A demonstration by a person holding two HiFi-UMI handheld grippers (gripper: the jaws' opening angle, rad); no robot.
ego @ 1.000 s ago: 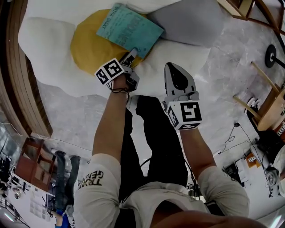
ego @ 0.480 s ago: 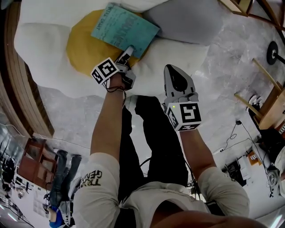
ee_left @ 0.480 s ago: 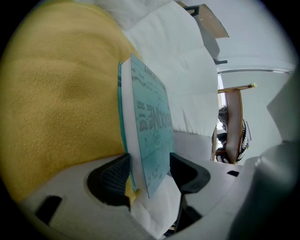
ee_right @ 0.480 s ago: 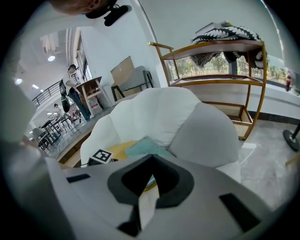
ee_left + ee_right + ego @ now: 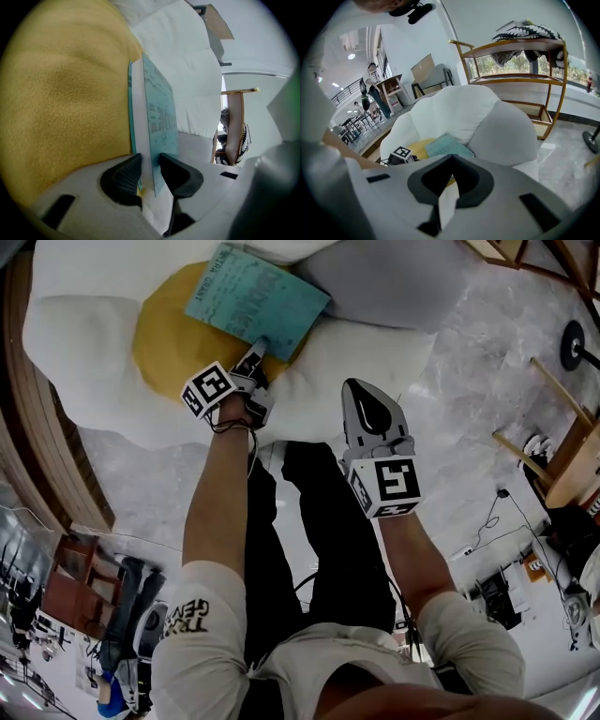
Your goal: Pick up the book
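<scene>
Pale marble floor (image 5: 487, 381) surrounds a white padded armchair (image 5: 84, 324), on whose seat lies a round mustard-yellow fleece cushion (image 5: 164, 343). Directly ahead of the left claw (image 5: 255, 354), the teal paperback book (image 5: 255, 298) rests flat on that cushion, its near corner reaching the cushion's edge on the claw's side. That corner is probably the chosen grip point because one jaw can slip beneath it without digging into the fleece. The left claw's jaws are closing, one pad under the back cover and one over the front. The book's corner is sandwiched between them, and both pads appear to be in contact. A grey fabric cushion (image 5: 394, 282) sits beyond the right claw (image 5: 367, 413). This claw hangs well back from the book, jaws together and holding nothing, likely kept clear so it does not obstruct the lift.
</scene>
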